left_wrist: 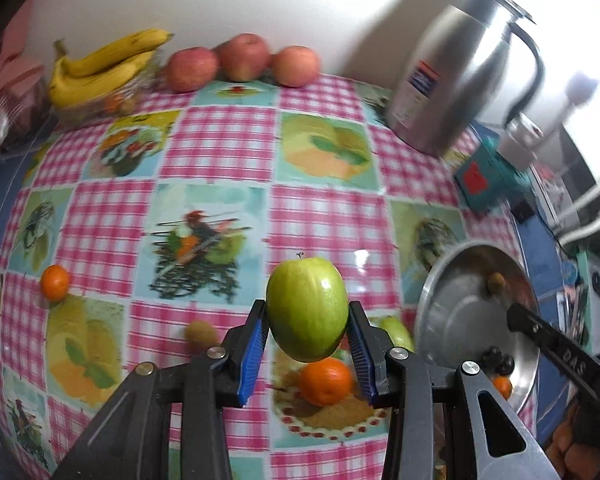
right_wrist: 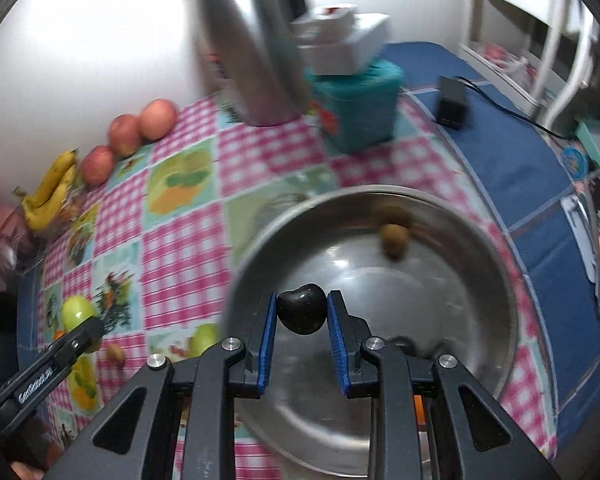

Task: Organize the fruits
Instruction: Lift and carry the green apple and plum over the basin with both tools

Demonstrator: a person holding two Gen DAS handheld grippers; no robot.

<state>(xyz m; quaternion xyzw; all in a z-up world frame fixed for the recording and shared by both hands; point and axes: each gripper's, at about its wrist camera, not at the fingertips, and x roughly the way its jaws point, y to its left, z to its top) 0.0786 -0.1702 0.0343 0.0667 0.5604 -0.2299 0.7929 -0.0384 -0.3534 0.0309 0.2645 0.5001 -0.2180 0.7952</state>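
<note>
My left gripper [left_wrist: 307,312] is shut on a green apple [left_wrist: 307,309] and holds it above the checked tablecloth [left_wrist: 220,148]. My right gripper [right_wrist: 302,314] is shut on a dark cherry [right_wrist: 302,309] over the steel bowl [right_wrist: 496,280]. The bowl [left_wrist: 440,300] holds a small brown fruit [right_wrist: 395,239], dark cherries [left_wrist: 498,360] and an orange [left_wrist: 502,386]. Loose on the cloth lie an orange [left_wrist: 325,380], a small orange [left_wrist: 55,282], a brown fruit [left_wrist: 201,334] and a second green apple [left_wrist: 398,332]. The left gripper with its apple also shows in the right wrist view [right_wrist: 76,312].
Three red apples [left_wrist: 242,58] and a banana bunch [left_wrist: 100,66] on a clear container sit by the back wall. A steel jug [left_wrist: 460,76] stands back right, with a teal box [left_wrist: 488,176] and white boxes [right_wrist: 340,40] beside it. A black adapter [right_wrist: 452,102] lies on the blue cloth.
</note>
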